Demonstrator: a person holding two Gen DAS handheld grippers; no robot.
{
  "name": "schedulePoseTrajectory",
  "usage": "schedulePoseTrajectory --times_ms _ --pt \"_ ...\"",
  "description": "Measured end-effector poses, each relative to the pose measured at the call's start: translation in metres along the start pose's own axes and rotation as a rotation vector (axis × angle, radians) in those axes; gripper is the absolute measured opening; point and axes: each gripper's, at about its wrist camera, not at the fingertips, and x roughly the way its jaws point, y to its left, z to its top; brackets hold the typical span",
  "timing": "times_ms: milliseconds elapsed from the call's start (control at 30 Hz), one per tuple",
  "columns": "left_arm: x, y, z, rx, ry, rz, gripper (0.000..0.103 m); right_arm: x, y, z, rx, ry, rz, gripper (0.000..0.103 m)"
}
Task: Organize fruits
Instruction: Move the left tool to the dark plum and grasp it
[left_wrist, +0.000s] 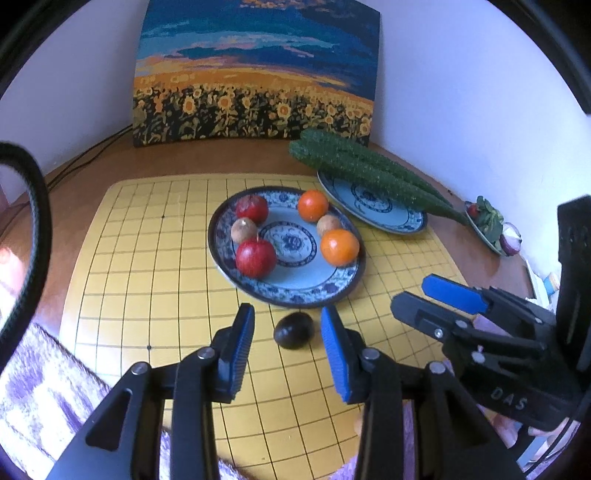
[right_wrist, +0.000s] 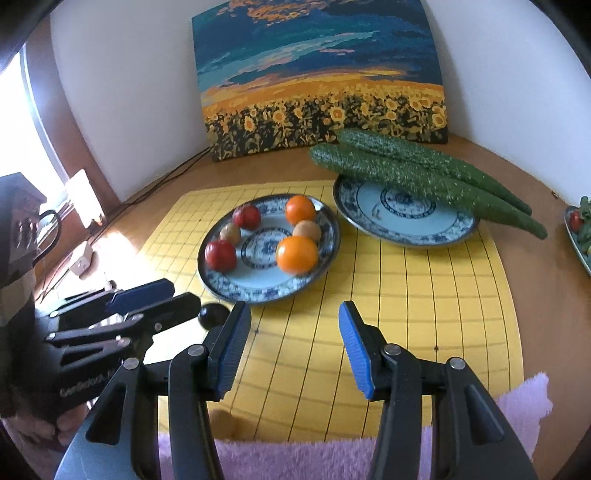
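Dark and round, the avocado (left_wrist: 294, 329) lay on my yellow grid mat (left_wrist: 155, 258) — between the spread fingers of my left gripper (left_wrist: 288, 347), untouched, just before the fruit plate (left_wrist: 332, 286); right gripper (right_wrist: 295, 345) gaped too.

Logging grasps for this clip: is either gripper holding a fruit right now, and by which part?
Nothing is held. The left gripper is open with the dark fruit on the mat between its fingers, untouched. The right gripper is open and empty.

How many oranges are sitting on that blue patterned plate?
2. One orange sits at the far rim of the fruit plate; the other orange sits nearer, on its right side. None appears hidden.
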Motion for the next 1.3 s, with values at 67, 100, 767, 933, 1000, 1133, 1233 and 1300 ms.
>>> schedulePoseTrajectory --times_ms 67,100,767,933,1000,1133,1233,1300 --pt "0.001 0.0 -0.003 -0.004 0.008 -0.006 0.039 -0.002 0.0 -0.006 0.008 0.003 -0.005 0.051" --pt "0.002 0.0 -0.004 -0.006 0.012 -0.01 0.039 -0.003 -0.001 -0.01 0.018 0.006 -0.002 0.051" --pt "0.027 -0.01 -0.01 0.012 0.062 0.017 0.039 -0.008 -0.003 -0.04 0.068 0.021 0.009 0.051" --pt "0.028 -0.013 -0.011 0.024 0.055 0.024 0.036 -0.008 -0.004 -0.043 0.077 0.024 0.015 0.051" --pt "0.028 -0.012 -0.011 0.024 0.052 0.031 0.033 -0.008 -0.003 -0.043 0.077 0.024 0.015 0.051" --pt "0.027 -0.007 -0.011 0.002 0.052 0.017 0.03 -0.008 -0.001 -0.045 0.076 0.028 0.016 0.051" --pt "0.024 -0.005 -0.012 -0.008 0.046 0.006 0.029 -0.006 -0.003 -0.046 0.101 0.042 0.027 0.051" --pt "0.02 -0.005 -0.013 -0.009 0.038 0.0 0.029 -0.005 -0.004 -0.047 0.116 0.051 0.033 0.051"
